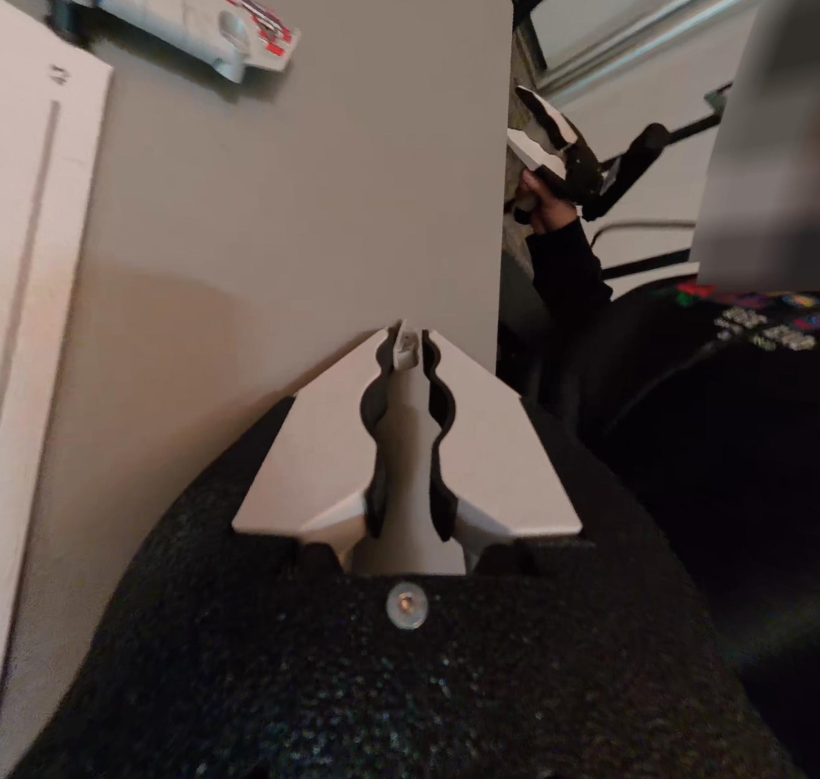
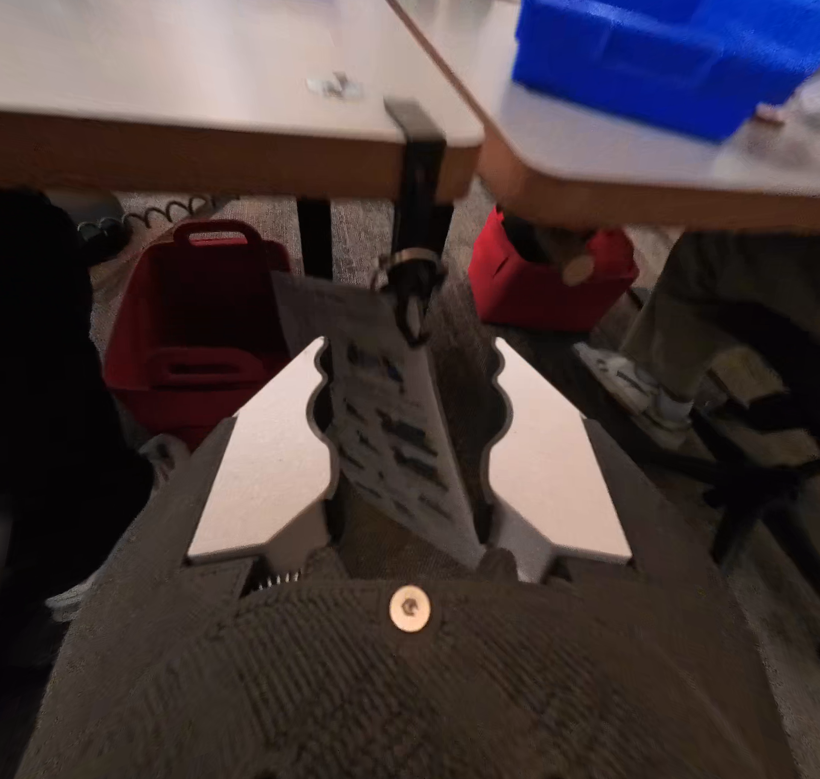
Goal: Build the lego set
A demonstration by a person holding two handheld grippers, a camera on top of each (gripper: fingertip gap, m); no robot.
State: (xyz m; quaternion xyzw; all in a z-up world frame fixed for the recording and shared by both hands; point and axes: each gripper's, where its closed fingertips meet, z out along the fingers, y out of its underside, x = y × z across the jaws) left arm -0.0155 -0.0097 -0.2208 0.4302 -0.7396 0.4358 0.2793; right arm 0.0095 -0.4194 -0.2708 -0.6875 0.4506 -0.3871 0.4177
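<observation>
My left gripper [image 1: 406, 340] is shut on a small pale grey lego piece [image 1: 406, 351], held at its fingertips just above the grey table [image 1: 310, 181]. A white lego car [image 1: 177, 12] with red and dark stripes lies on the table at the far left. My right gripper [image 2: 410, 345] is open and off the table, pointing at the floor under the table's edge. A printed sheet [image 2: 390, 425] hangs from a ring on a black clamp [image 2: 419, 172] and stands between the right fingers, ungripped. The right gripper also shows in the left wrist view [image 1: 517, 114], held by a hand in a dark sleeve.
A white box [image 1: 35, 225] lies at the table's left. Two red bins [image 2: 191, 314] [image 2: 546, 287] sit on the carpet under the tables. A blue bin [image 2: 665, 39] stands on the right table. Small clear bits [image 2: 335, 85] lie near the table edge. A person's leg [image 2: 692, 314] is at right. There is about 40 centimeters between the tips of the two grippers.
</observation>
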